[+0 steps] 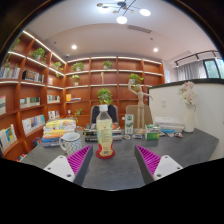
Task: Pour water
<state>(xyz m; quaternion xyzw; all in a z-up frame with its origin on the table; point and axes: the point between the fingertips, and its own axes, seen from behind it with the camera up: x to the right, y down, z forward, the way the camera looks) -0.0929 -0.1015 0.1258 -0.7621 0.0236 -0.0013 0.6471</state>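
From the gripper view, the hand-held gripper (pixel 112 160) hangs over a grey desk (pixel 120 170), its fingers (pixel 78 160) spread apart with nothing between them. Just beyond them stands a clear bottle (pixel 104 131), upright on the desk. A mug (pixel 71 143) sits to its left, a glass (pixel 128 124) to its right. Farther right is a white vase (pixel 189 115). Wooden shelves (pixel 60 85) line the walls behind.

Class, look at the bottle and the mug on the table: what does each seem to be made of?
Bottle: probably clear plastic, as the shelves show faintly through it.
Mug: seemingly glazed ceramic, white, opaque, with a slight sheen.
Both stand beyond the open fingers of the gripper.
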